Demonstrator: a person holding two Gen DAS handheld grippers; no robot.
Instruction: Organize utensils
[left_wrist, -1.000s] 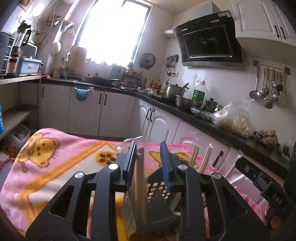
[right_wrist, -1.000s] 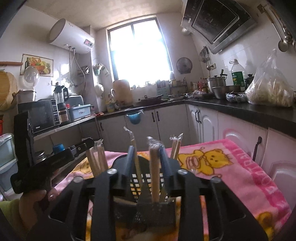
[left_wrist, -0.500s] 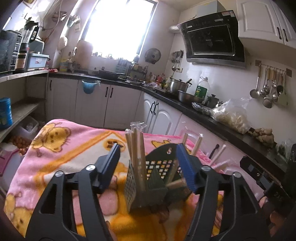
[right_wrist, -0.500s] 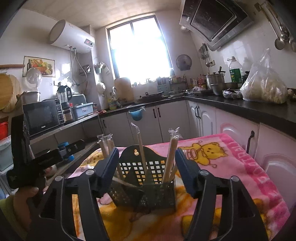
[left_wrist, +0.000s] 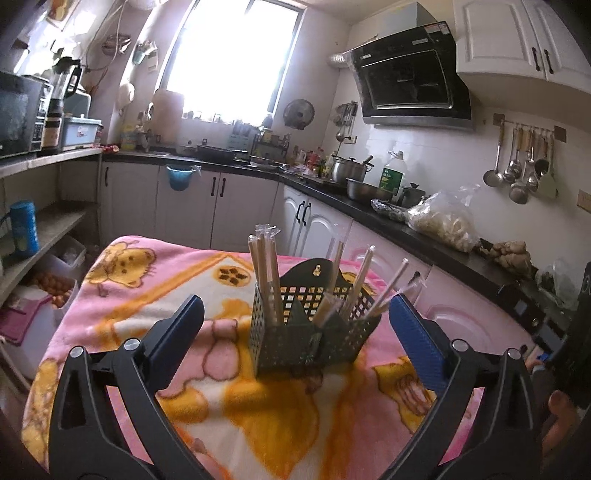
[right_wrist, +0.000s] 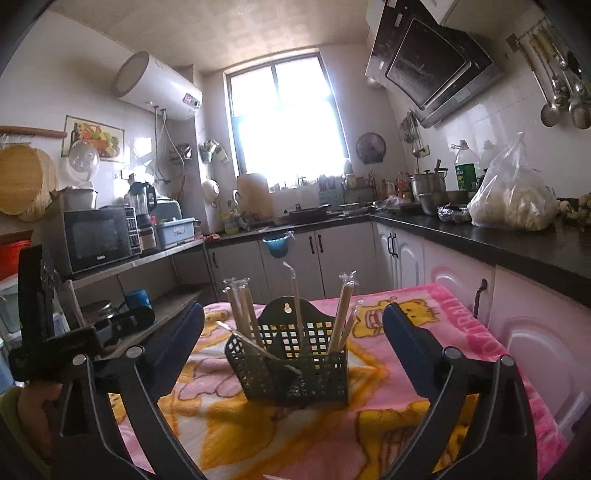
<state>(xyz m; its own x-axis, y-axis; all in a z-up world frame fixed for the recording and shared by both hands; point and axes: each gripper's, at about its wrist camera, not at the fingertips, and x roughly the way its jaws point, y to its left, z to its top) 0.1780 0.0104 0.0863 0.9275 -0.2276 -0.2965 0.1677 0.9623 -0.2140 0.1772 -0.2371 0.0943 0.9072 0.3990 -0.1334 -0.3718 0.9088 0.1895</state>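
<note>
A dark green perforated utensil basket stands on a pink cartoon blanket. Several wrapped chopsticks stand upright or lean in its compartments. My left gripper is open wide and empty, its blue pads on either side of the basket, drawn back from it. In the right wrist view the same basket with the chopsticks sits between the fingers of my right gripper, which is open and empty. The other gripper shows at the left edge.
White cabinets under a black counter run along the right, with a plastic bag, pots and a bottle on it. Ladles hang on the wall. Shelves with a microwave stand on the left.
Both grippers opened, let go of the chopsticks in the basket, and pulled back from it. The basket now stands free between the open fingers.
</note>
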